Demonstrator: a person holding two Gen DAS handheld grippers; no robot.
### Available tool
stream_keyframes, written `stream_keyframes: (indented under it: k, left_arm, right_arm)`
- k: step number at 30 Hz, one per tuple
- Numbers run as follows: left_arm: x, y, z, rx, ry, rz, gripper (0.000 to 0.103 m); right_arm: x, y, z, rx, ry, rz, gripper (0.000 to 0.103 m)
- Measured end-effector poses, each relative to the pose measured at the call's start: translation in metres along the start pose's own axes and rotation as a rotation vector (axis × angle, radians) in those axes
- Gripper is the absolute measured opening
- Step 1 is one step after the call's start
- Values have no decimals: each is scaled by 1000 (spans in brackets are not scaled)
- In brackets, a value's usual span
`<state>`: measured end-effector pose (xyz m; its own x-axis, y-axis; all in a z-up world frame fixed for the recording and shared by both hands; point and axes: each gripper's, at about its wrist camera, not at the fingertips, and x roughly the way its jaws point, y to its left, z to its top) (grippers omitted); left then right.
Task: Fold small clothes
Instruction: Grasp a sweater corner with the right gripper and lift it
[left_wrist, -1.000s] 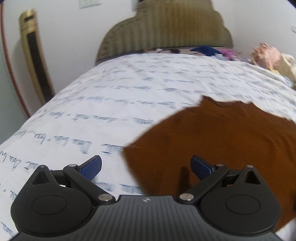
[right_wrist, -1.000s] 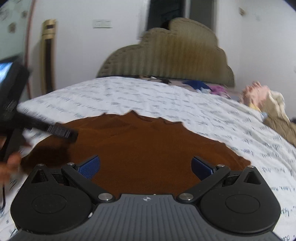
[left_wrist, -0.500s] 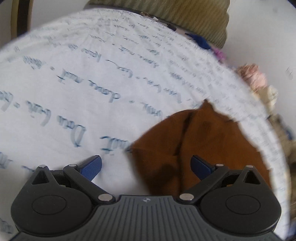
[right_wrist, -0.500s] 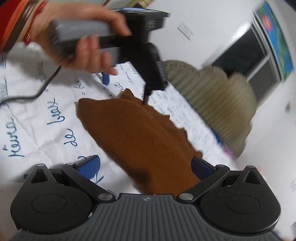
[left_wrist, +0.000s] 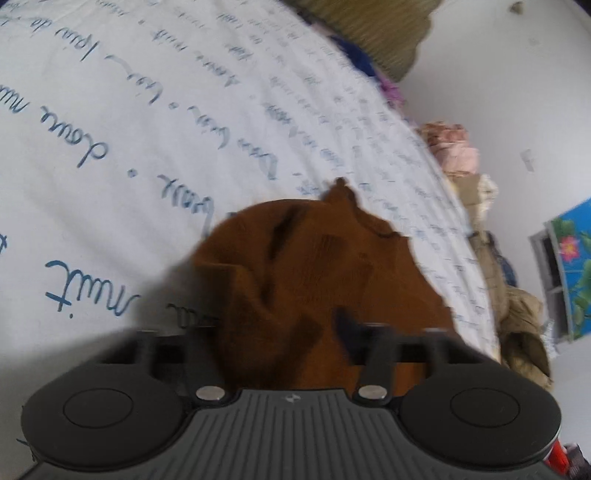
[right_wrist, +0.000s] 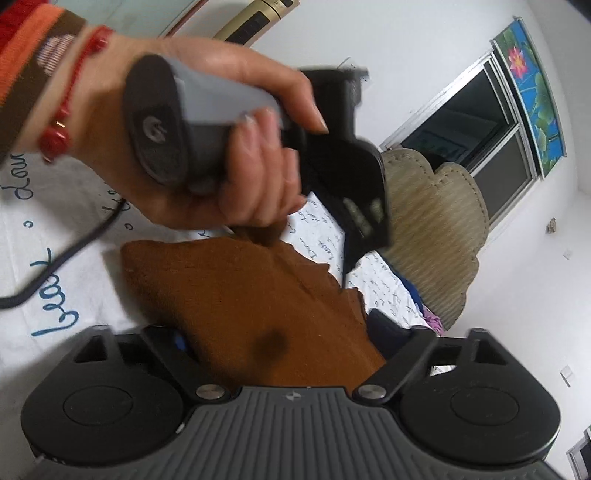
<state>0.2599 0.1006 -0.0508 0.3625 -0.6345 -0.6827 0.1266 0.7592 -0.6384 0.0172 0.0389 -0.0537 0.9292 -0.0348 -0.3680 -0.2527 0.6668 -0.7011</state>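
The brown cloth (left_wrist: 325, 266) lies on the bed (left_wrist: 110, 147), on the sheet printed with blue script, bunched at its near edge.

Left hand-held gripper (left_wrist: 291, 332): jaws closing, with a raised fold of cloth between them. The picture is blurred, so firm pad contact cannot be told. In the right wrist view the person's hand (right_wrist: 207, 147) holds this gripper over the cloth's far edge.

Right hand-held gripper (right_wrist: 280, 343): jaws closing, still apart, with the cloth's near corner between them and no visible pinch.

Probable faults from here:
- Uneven pick-up. One gripper may clamp before the other, so the cloth would skew when lifted.
- Too much cloth taken. The left jaws could catch several layers of the bunched fold, giving a crooked crease.
- Sheet caught. Jaws closing low may pinch the sheet along with the cloth.
- Slip. A shallow bite at the corner could let go mid-fold.
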Motion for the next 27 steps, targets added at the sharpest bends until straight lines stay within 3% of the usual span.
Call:
stream_keyframes:
  k: [1, 2, 4, 5, 12, 21, 27]
  left_arm:
    - [3, 2, 1, -9, -1, 16, 19]
    - [3, 4, 1, -25, -5, 19, 18]
    - [-1, 2, 0, -27, -31, 33, 15]
    - [-4, -2, -3, -8, -48, 55, 15]
    - [-24, -67, -17, 219, -165, 240, 14]
    - [-18, -145, -25, 386, -216, 329, 14]
    - [1, -184, -34, 455, -218, 348, 14]
  right_arm:
    - [0, 0, -2, -6, 0, 9, 56]
    - [0, 2, -2, -12, 2, 15, 47]
    - [1, 5, -4, -28, 6, 23, 16]
    - [0, 6, -6, -33, 2, 28, 12]
    - [-20, -9, -14, -28, -81, -38, 10]
    - [-32, -51, -33, 61, -96, -134, 9]
    - [-29, -70, -55, 116, -67, -181, 8]
